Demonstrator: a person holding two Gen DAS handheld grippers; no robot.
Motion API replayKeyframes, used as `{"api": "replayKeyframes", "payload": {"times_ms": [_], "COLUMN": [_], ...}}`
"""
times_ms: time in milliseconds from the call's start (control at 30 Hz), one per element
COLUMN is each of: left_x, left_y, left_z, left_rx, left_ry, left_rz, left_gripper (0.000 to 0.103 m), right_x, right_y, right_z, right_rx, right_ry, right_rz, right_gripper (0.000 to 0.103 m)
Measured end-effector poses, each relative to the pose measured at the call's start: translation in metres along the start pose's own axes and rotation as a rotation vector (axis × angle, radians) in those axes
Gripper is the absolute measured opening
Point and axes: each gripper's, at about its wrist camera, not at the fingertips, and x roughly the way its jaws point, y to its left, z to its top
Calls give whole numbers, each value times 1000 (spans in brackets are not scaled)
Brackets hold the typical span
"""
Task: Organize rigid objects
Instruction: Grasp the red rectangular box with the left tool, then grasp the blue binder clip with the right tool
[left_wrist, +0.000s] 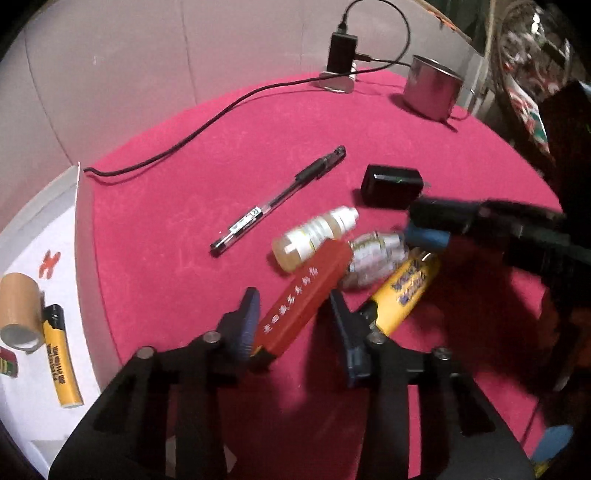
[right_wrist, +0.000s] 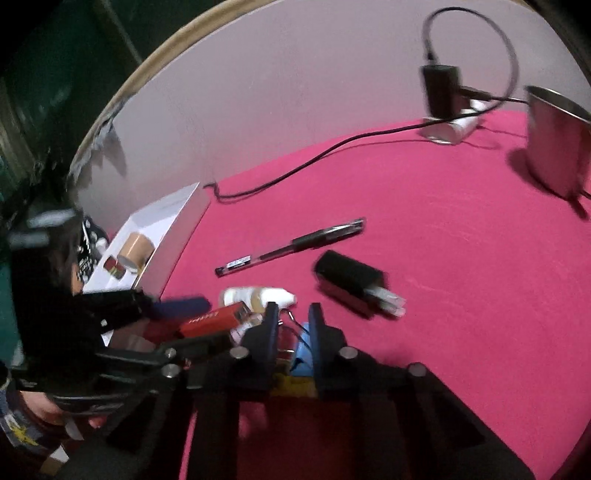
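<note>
Both grippers were set in the cluttered pile on the red cloth (left_wrist: 184, 184). Left gripper (left_wrist: 291, 321) was seen with its jaws closed onto the red box (left_wrist: 306, 291), the pads pressed to its long sides. Right gripper (right_wrist: 293, 332) was shut on a small lighter (right_wrist: 291, 354), its metal top just between the fingers. A pickup step was judged to be in hand; a lift clear of the neighbouring bottle (left_wrist: 317, 236) and carriage to the white tray (left_wrist: 83, 236), well to the left, were called for next.
</note>
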Motion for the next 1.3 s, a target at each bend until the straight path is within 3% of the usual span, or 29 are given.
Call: {"api": "replayKeyframes", "payload": {"times_ms": [167,600,800,933,1000,1067,1133,1300], "left_x": [-9,-1,-1,-3,-4,-5,-5,-5], "left_y": [6,-6,-3,-1,-1,-1,0,-1], "left_z": [-9,-3,-6,-9,-11,-12,-13,-14], "left_rx": [-47,-5,-28,-45,-48,-48,-51,-52], "left_ry": [-14,-11,-28,-45,-53,-57,-59,-71], "left_rz": [-39,45,36,29,30,31,29,35], "left_gripper": [14,16,16,16,16,16,16,16], "right_x": [-13,-20,-16,-22,-23,-22,-22,-19], "right_y": [-31,-42,-42,-43,-45,-45,-43,-30], "right_z": [-12,-17,-17,-16,-15,-14,-13,-10], "right_rx": [134,195,188,208,218,226,223,144], "right_ry": [-31,-42,-33,-73,-78,-82,-93,-94], "right_rz": [29,46,15,51,49,27,19,-31], "right_gripper": [7,7,9,9,18,53,57,57]}}
